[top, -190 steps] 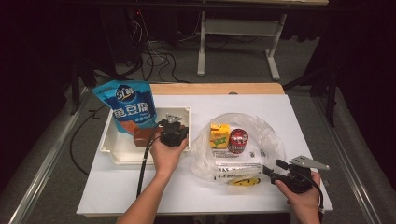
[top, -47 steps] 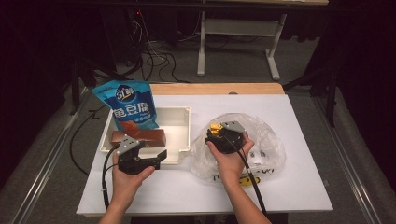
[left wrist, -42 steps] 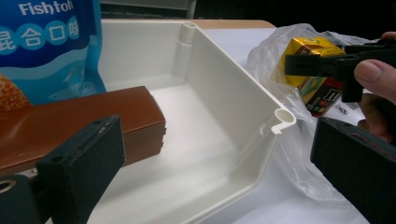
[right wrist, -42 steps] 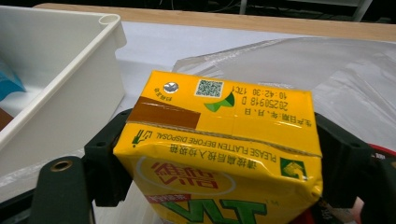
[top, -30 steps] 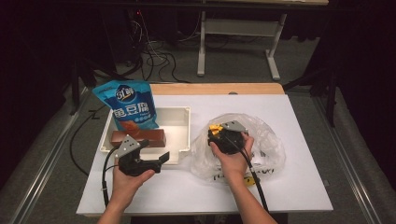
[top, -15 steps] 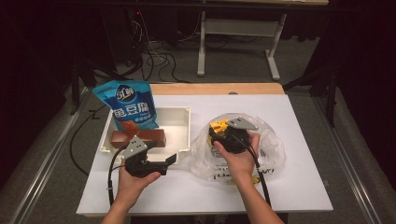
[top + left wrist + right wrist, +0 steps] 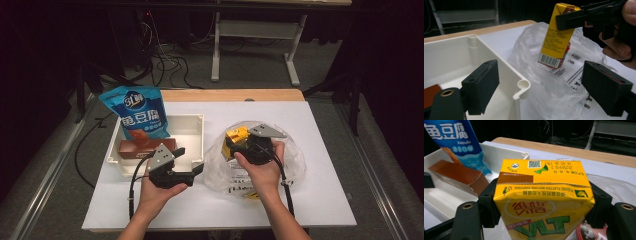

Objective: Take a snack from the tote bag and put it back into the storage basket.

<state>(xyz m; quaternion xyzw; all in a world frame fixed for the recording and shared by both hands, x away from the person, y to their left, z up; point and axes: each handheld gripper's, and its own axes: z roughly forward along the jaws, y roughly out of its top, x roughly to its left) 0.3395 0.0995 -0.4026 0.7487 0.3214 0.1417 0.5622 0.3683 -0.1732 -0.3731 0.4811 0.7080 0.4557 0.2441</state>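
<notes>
your right gripper (image 7: 239, 145) clamps the yellow carton (image 7: 541, 200), lifted just above the bag (image 7: 292, 162). chips (image 7: 140, 114) and brown box (image 7: 145, 146) already sit in the tray (image 7: 197, 120); your left gripper (image 7: 192, 171), empty, has just been narrowing. carton and can (image 7: 590, 232) are left to move

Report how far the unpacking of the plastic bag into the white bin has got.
Done: the blue snack bag and brown box already sit in the white bin. In hand: the right gripper holds the yellow drink carton above the plastic bag. Left: binning the carton. The left gripper is empty.
</notes>
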